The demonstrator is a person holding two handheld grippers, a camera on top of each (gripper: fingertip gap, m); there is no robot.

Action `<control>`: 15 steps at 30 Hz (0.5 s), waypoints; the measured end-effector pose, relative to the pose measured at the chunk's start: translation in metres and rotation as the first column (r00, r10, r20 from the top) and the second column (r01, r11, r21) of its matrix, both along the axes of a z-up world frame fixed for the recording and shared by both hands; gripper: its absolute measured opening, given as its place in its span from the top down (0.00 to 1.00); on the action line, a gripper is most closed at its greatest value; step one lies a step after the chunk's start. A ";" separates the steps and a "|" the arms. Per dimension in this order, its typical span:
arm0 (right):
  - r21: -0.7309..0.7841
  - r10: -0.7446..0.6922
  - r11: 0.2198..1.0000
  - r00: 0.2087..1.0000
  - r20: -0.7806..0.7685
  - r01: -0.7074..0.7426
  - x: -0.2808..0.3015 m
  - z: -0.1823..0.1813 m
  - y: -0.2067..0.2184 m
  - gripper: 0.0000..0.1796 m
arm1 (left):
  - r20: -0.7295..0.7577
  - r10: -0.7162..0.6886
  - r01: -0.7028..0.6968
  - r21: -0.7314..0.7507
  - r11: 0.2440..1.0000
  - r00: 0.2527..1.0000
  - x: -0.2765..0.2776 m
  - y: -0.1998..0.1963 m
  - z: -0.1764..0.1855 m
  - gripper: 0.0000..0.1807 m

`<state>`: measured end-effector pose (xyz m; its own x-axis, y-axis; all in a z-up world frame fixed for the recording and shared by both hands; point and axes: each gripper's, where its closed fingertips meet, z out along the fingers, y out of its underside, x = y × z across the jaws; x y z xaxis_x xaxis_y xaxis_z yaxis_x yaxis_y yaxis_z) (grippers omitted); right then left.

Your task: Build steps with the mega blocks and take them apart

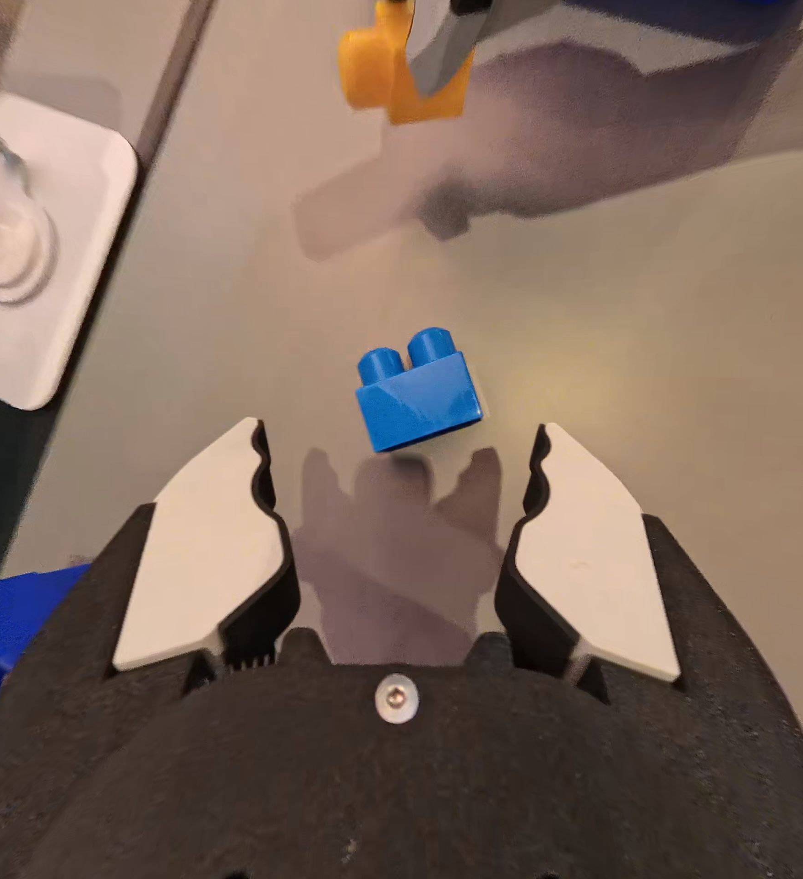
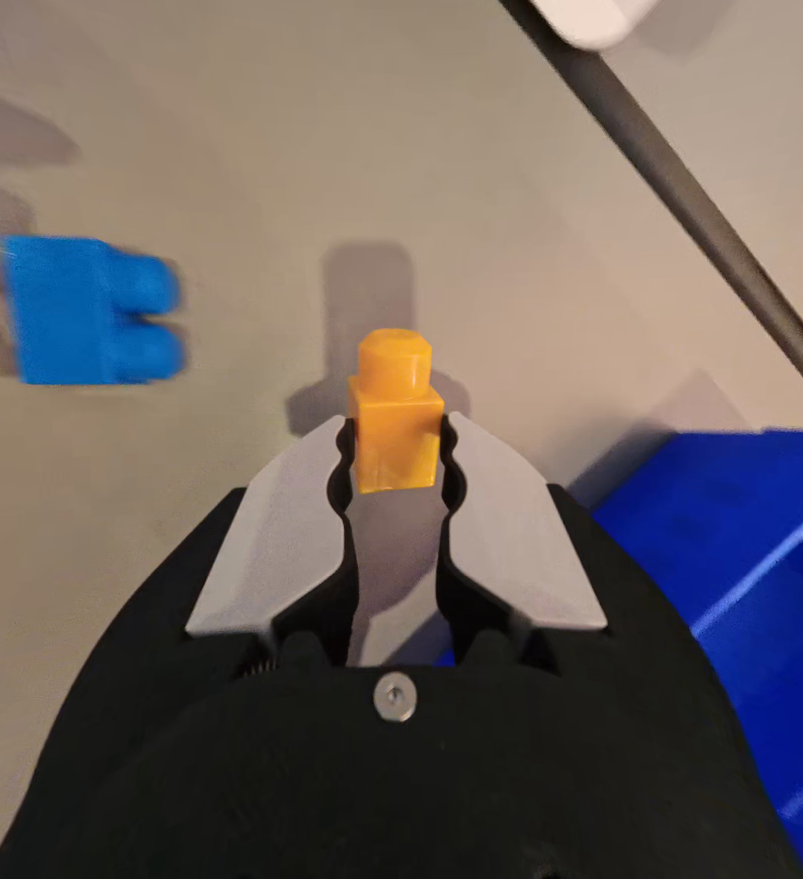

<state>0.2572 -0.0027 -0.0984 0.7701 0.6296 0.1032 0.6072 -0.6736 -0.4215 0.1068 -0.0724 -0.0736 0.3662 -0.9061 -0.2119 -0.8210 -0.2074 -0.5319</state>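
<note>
On the beige table (image 1: 628, 333), a blue bin (image 2: 723, 594) at the edge, left gripper (image 1: 401, 430) with jaws wide apart just behind the two-stud blue block (image 1: 418, 399), right gripper (image 2: 398, 423) clamped on the orange block (image 2: 397, 444), lifted.

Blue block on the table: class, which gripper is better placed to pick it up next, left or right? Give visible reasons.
Left. The left gripper is open, empty and lined up just short of the blue block. The right gripper is shut on the orange block, with the blue one off to its side.
</note>
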 end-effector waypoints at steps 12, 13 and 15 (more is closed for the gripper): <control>-0.118 -0.074 0.988 0.976 0.204 0.099 0.036 -0.046 0.004 0.80 | -0.147 0.212 -0.227 -0.093 0.969 0.966 0.011 0.005 -0.075 0.45; -0.112 -0.076 0.988 0.974 0.215 0.102 0.037 -0.045 0.004 0.79 | -0.154 0.218 -0.235 -0.101 0.967 0.964 0.010 0.005 -0.077 0.46; -0.094 -0.084 0.990 0.977 0.194 0.104 0.036 -0.040 0.006 0.74 | -0.162 0.229 -0.249 -0.116 0.961 0.960 0.007 0.007 -0.082 0.47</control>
<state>0.2932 0.0033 -0.1383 0.7991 0.5701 0.1911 0.6011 -0.7651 -0.2309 0.1141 -0.0649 -0.1552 0.5500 -0.8193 -0.1619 -0.8050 -0.4686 -0.3638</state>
